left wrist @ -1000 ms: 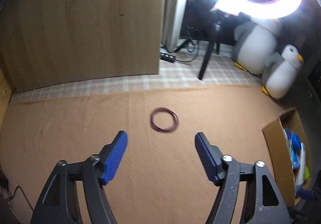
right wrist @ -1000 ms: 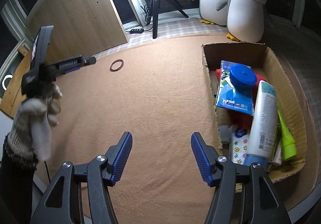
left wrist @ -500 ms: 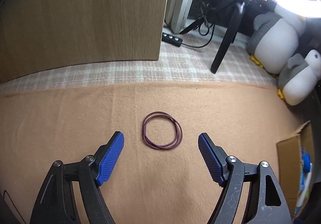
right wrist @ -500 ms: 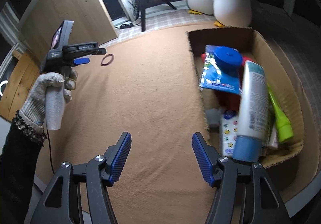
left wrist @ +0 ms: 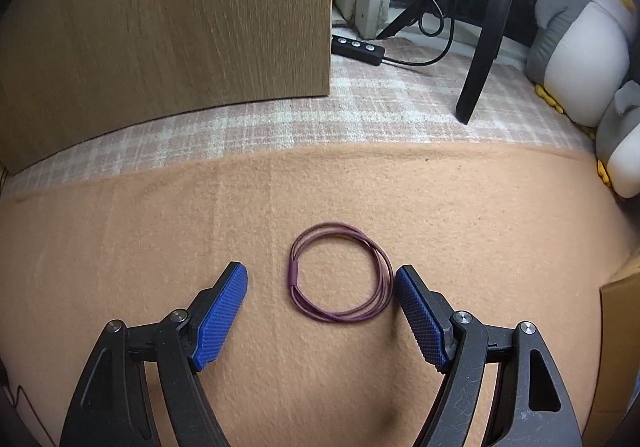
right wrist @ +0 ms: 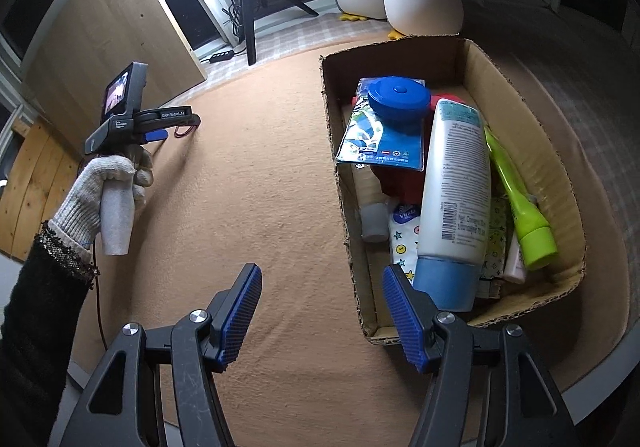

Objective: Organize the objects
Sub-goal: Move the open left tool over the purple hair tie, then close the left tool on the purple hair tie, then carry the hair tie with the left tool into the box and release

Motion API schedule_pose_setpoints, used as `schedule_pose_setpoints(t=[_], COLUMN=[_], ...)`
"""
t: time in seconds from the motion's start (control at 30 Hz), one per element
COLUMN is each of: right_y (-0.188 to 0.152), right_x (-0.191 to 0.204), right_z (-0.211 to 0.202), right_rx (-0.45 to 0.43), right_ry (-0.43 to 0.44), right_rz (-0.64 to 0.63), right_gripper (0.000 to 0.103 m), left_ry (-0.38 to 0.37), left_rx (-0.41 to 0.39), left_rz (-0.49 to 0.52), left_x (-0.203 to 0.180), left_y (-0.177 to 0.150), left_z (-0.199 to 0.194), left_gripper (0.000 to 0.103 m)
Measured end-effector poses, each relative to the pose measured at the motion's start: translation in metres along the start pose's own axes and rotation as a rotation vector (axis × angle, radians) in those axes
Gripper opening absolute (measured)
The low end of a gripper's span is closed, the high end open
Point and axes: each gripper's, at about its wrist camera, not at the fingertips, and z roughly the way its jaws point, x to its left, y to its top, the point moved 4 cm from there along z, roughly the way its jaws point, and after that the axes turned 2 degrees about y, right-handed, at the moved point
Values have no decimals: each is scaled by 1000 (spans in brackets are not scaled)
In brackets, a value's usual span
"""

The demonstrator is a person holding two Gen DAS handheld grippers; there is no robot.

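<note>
A purple hair-tie ring [left wrist: 296,274] lies flat on the orange cloth [left wrist: 120,247]. My left gripper [left wrist: 321,279] is open and low, its blue pads either side of the ring, the right pad almost touching it. In the right wrist view the left gripper [right wrist: 168,129] hides most of the ring [right wrist: 185,131]. My right gripper [right wrist: 322,283] is open and empty, above the cloth beside the near left corner of a cardboard box [right wrist: 532,127] that holds a white lotion bottle [right wrist: 454,183], a blue lid [right wrist: 398,101] and a green tube [right wrist: 516,191].
A wooden panel [left wrist: 160,27] stands behind the cloth. A black tripod leg [left wrist: 484,47], a power strip [left wrist: 358,46] with cables and two penguin plush toys [left wrist: 576,55] sit at the back on checked fabric. The box corner [left wrist: 620,327] shows at the right.
My left gripper has moved forward and down until the ring lies between its open pads. My right gripper has shifted slightly toward the box and stays open.
</note>
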Motion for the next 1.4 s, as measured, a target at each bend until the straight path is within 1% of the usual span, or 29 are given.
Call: schedule_pose_setpoints(t=[0.17, 0.23, 0.3, 0.33, 0.4, 0.43, 0.5, 0.53, 0.6, 0.7, 0.9, 1.1, 1.23, 1.4], right_y=[-1, -2, -4, -4, -3, -3, -2, -1, 0, 2, 6, 10, 11, 10], right_x=[0, 0, 0, 0, -2, -2, -3, -3, -2, -2, 0, 9, 17, 25], right_z=[2, 2, 1, 1, 2, 2, 2, 3, 4, 5, 6, 7, 8, 8], right_rx=[9, 10, 9, 9, 10, 10, 9, 9, 9, 6, 2, -13, -17, -25], right_ry=[-1, -1, -3, -3, -4, -5, -4, -4, -5, -6, -5, -14, -7, -8], right_rz=[3, 4, 7, 8, 9, 10, 11, 11, 8, 5, -1, -28, -44, -59], right_gripper=[59, 59, 59, 59, 59, 59, 59, 59, 59, 59, 59, 59, 59, 59], left_ry=[-3, -6, -8, -12, -17, -19, -22, -26, -35, -53, -82, -124, -157, -207], left_rx=[1, -3, -8, -12, -15, -17, -19, -20, -20, -19, -20, -13, -18, -47], left_rz=[2, 1, 1, 3, 8, 10, 9, 7, 4, 1, -9, -10, 16, 44], left_x=[-4, -5, -7, -6, -5, -6, -5, -5, -4, -1, 5, 5, -2, -14], left_y=[4, 4, 4, 5, 5, 5, 4, 4, 5, 4, -12, -40, -61, -82], left_z=[3, 2, 0, 0, -2, -3, -4, -4, -4, -5, -15, -28, -45, -78], left_gripper=[79, 76, 66, 62, 48, 44, 32, 29, 19, 6, 6, 6, 6, 6])
